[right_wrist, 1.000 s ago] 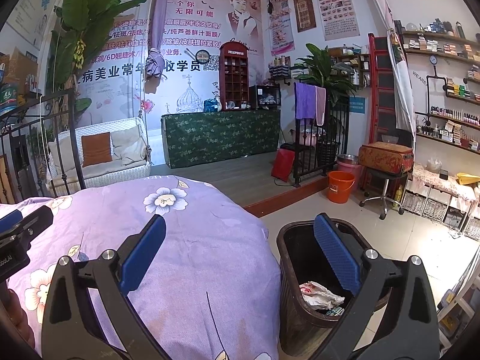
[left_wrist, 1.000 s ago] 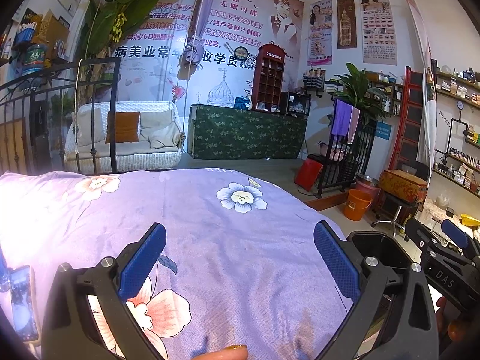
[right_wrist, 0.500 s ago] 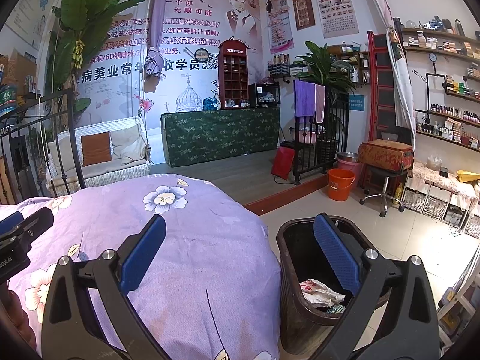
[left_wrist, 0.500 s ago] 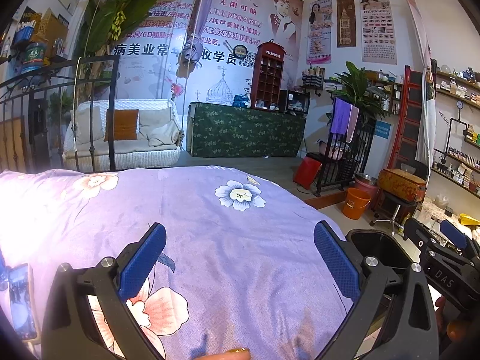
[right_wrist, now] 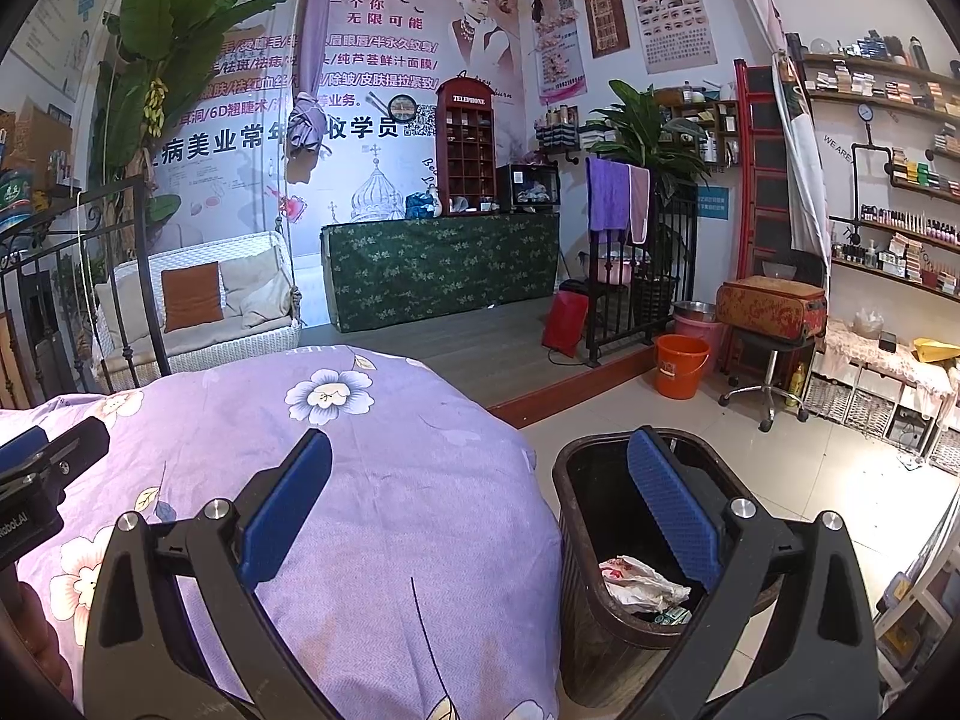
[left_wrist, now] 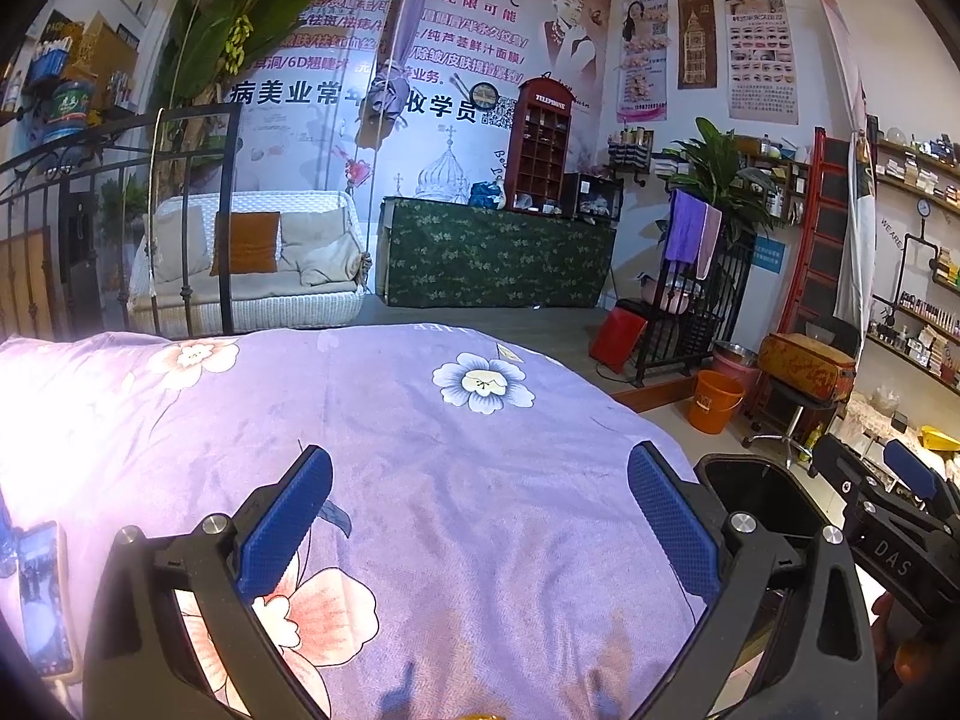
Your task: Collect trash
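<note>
Both grippers have jaws spread wide, holding nothing. The left gripper [left_wrist: 479, 510] hangs over the purple bedspread [left_wrist: 420, 450]; the right gripper [right_wrist: 479, 510] straddles the bed's edge and the dark bin [right_wrist: 600, 630], where crumpled trash [right_wrist: 639, 585] lies.

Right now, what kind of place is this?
Probably a beauty salon or training studio. A wall banner advertises brow and skin treatments, an eye-style poster hangs beside it, and shelves hold rows of small bottles. A treatment bed stands beside a bin.
</note>
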The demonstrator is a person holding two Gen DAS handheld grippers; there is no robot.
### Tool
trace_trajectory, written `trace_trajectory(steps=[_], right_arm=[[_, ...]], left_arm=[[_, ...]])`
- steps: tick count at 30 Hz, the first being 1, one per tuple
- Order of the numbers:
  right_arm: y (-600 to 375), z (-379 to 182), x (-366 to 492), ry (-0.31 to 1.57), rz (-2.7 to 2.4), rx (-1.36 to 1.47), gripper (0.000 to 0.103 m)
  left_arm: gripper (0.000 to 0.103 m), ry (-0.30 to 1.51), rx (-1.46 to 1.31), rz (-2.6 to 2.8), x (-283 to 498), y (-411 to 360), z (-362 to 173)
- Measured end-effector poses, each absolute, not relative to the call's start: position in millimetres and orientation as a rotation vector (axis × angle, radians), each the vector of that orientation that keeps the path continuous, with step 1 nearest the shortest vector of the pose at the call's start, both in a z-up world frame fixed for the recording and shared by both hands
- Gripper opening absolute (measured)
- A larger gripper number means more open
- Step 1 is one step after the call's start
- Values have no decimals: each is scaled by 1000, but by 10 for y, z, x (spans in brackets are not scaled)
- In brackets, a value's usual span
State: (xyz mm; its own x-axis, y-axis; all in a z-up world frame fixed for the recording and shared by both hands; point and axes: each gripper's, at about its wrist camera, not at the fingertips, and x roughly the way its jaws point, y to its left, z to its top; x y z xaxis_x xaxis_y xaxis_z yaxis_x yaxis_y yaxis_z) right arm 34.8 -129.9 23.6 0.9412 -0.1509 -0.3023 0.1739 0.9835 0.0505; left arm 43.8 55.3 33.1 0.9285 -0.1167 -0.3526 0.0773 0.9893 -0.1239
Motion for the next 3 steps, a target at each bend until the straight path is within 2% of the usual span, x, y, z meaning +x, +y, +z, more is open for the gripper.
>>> trace_trajectory(steps=[3], right_arm=[[-1296,199,346,303,-165,79,97]], left_arm=[[97,374,-107,-98,446,566,324]])
